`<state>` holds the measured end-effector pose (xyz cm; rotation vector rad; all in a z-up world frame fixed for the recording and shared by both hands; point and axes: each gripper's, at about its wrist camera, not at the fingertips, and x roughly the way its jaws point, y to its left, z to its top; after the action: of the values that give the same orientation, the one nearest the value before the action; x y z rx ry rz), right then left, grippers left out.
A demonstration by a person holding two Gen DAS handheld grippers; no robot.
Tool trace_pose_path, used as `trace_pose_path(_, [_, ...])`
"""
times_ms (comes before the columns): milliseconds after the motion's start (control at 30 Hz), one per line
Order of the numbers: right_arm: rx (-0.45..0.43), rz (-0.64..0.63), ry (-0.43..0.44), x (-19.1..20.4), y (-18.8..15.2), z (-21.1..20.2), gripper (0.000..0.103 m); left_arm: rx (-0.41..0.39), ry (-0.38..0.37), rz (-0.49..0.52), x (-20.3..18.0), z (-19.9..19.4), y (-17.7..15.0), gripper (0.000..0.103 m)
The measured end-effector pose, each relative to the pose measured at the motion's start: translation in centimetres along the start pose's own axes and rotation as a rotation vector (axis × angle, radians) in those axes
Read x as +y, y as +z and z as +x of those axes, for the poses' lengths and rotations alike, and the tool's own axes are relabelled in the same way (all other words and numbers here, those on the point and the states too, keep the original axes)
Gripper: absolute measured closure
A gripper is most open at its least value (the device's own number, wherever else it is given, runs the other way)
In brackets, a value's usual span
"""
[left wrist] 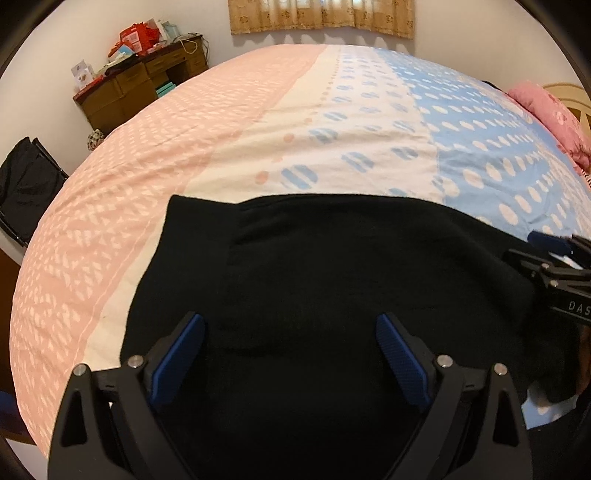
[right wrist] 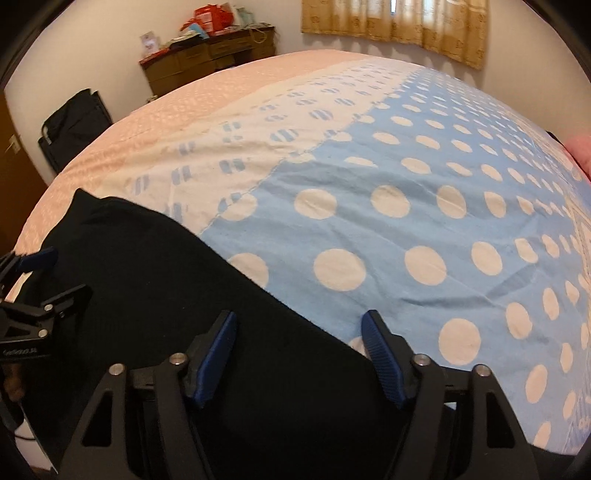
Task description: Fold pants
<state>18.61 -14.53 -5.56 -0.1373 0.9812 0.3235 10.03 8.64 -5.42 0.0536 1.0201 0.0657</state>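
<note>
Left wrist view alone shows the pink pillow at the bed's far right corner; right wrist view shows mostly the blue dotted part of the bed cover. A cluttered wooden desk stands beyond the bed's far left edge, curtain behind, nothing blocking. Black pants lie on the bed's near edge, beneath both: left hand-held gripper spread, holding nothing; right hand-held gripper spread, straddling the pants' edge.
</note>
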Motion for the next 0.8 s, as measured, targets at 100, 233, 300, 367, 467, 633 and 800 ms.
trace_pose_path(100, [0.012, -0.045, 0.053, 0.7, 0.1, -0.3, 0.096, -0.006, 0.004, 0.016, -0.1, 0.3, 0.2, 0.0])
trace_pose_path(233, [-0.015, -0.081, -0.007, 2.0, -0.1, -1.8, 0.099, -0.006, -0.008, 0.013, 0.3, 0.1, 0.3, 0.0])
trace_pose_path(300, [-0.087, -0.103, -0.011, 3.3, -0.4, -4.5, 0.099, -0.003, -0.031, 0.003, 0.8, -0.5, 0.1, 0.0])
trace_pose_path(367, [-0.156, -0.135, -0.008, 4.8, -1.2, -7.5, 0.099, -0.013, -0.052, -0.015, 1.7, -1.5, -0.1, 0.0])
trace_pose_path(467, [-0.217, -0.211, -0.032, 7.6, -3.7, -11.0, 0.099, -0.04, -0.075, -0.062, 3.5, -3.5, -0.5, 0.0])
trace_pose_path(633, [-0.224, -0.268, -0.022, 11.5, -9.4, -11.9, 0.099, -0.042, -0.153, -0.122, 5.3, -5.1, 0.5, 0.0])
trace_pose_path(800, [-0.216, -0.242, -0.031, 13.2, -13.4, -10.3, 0.099, -0.021, -0.209, -0.142, 4.8, -5.7, 1.8, 0.0])
